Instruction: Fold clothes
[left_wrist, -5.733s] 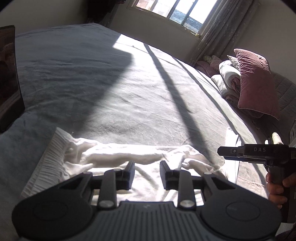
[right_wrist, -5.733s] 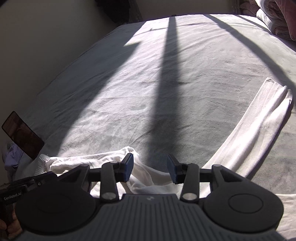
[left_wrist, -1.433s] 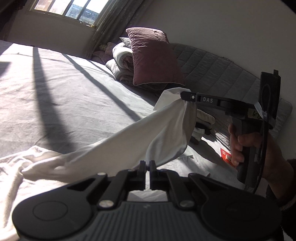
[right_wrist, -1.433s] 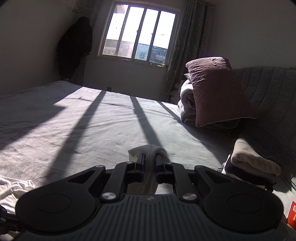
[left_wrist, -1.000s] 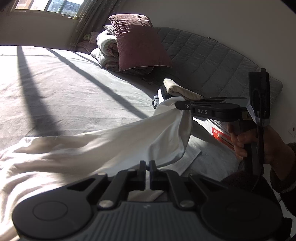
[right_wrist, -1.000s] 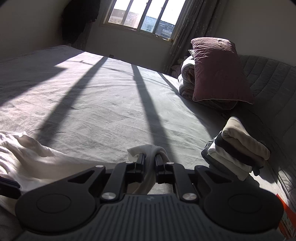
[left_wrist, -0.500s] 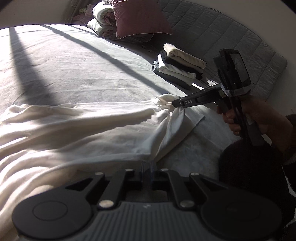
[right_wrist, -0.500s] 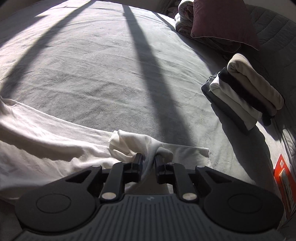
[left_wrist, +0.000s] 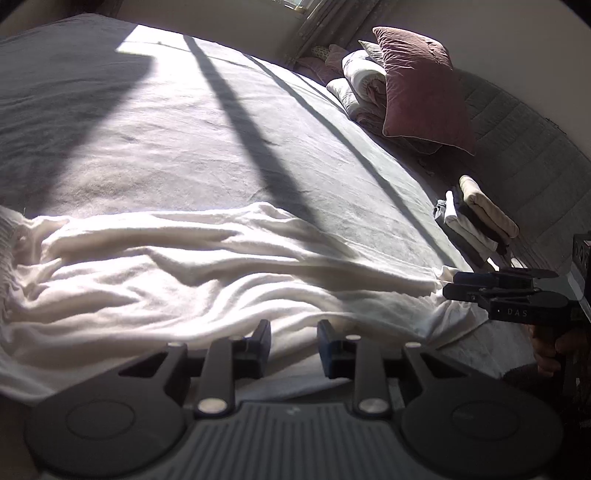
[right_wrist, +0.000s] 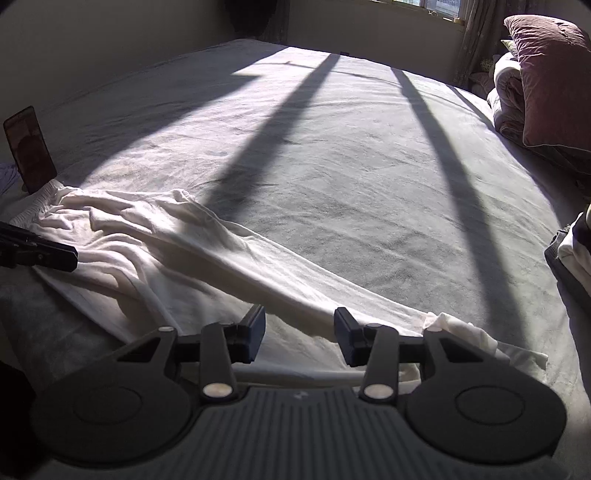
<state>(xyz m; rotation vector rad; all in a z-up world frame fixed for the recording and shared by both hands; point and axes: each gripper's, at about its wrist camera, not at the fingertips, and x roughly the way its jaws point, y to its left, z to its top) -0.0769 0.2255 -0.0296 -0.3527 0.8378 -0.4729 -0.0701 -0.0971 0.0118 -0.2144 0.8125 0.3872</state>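
White trousers lie stretched flat across the grey bed, waistband by a propped phone, cuffs near the right gripper. Both grippers, left included, hover over the cloth with jaws parted, grasping nothing. Folded stack sits by the headboard; no containers visible.

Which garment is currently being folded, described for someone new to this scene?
On the wide grey bed, look along the near edge. The white pants lie spread lengthwise and wrinkled there, unlike the folded stack by the headboard.
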